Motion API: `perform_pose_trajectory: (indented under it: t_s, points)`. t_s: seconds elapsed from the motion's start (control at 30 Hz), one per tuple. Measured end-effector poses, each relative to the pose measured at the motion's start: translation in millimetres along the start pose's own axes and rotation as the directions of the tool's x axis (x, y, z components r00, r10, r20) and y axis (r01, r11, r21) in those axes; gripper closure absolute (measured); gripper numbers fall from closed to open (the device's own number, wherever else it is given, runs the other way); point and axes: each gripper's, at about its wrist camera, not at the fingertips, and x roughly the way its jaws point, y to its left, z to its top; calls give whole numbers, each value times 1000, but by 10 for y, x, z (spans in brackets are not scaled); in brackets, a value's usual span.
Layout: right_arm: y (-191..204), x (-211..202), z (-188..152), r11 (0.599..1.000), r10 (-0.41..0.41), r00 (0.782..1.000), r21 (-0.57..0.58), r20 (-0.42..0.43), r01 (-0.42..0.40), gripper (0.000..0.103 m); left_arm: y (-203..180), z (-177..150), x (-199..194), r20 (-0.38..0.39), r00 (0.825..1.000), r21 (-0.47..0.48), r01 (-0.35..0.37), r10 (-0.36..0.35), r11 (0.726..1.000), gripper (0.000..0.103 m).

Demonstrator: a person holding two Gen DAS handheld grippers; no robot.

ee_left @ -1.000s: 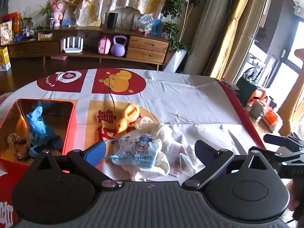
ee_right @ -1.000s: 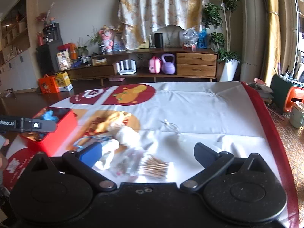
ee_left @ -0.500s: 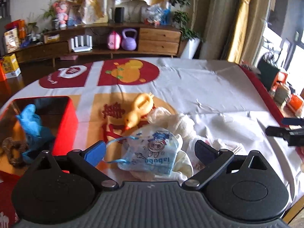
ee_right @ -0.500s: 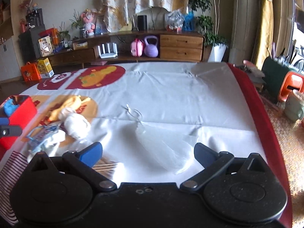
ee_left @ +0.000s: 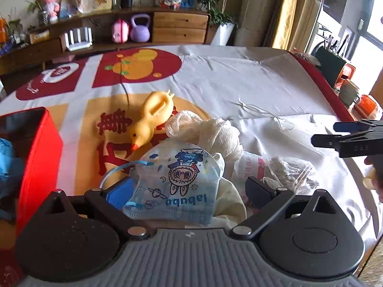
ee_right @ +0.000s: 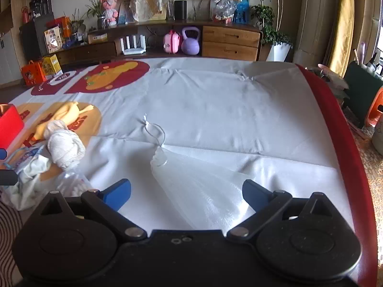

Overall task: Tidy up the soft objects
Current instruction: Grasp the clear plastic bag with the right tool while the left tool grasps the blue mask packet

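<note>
A pale blue cartoon face mask [ee_left: 177, 184] lies on top of a pile, right between the fingers of my open left gripper [ee_left: 189, 189]. Under it are a cream cloth [ee_left: 232, 205] and a white gauze roll [ee_left: 210, 131]. A yellow rubber duck [ee_left: 150, 117] lies just beyond. The red tin [ee_left: 40, 157] stands at the left with a blue glove [ee_left: 7, 160] inside. My right gripper [ee_right: 186, 191] is open over a clear plastic bag [ee_right: 203, 191] on the white cloth; it also shows in the left wrist view [ee_left: 347, 136].
Clear packets [ee_left: 282, 169] lie to the right of the pile. A thin string [ee_right: 155, 131] trails from the bag's neck. The table's red edge [ee_right: 340, 131] runs down the right side. A wooden sideboard [ee_right: 215, 38] stands beyond the table.
My left gripper has come closer to the mask, which now fills the gap between its fingers. My right gripper has swung right, away from the pile, and stands over the clear bag.
</note>
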Motion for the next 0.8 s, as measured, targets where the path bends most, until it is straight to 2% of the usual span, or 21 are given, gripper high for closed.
perform_pose_trajectory:
  t_s: [0.23,0.33,0.4,0.53,0.6,0.63,0.73,0.8]
  points:
    - [-42,182,0,1000,0,999,26,-34,1,9,170,26,155,-44,998,-61,52,-55,997,4]
    - [-57,231,-7,999,1,999,37,-44,1,17,204,39,173,-45,996,-67,69,-72,995,4]
    - [-61,253,-12,999,-3,999,39,-50,5,23,207,42,172,-45,996,-64,76,-79,995,8]
    - [-83,265,-22,998,-13,998,58,-55,16,33,235,49,177,-47,996,-65,76,-79,995,22]
    - [-97,261,-22,998,-13,998,68,-56,17,46,246,45,166,-45,996,-63,74,-77,995,28]
    - [-101,262,-22,997,-15,998,71,-60,19,48,256,44,167,-46,996,-63,75,-78,995,35]
    - [-93,239,-23,997,-12,998,76,-55,16,61,277,36,157,-48,995,-72,83,-87,994,45]
    - [-79,220,-21,997,-20,998,76,-52,24,68,277,25,143,-46,995,-67,84,-87,994,56]
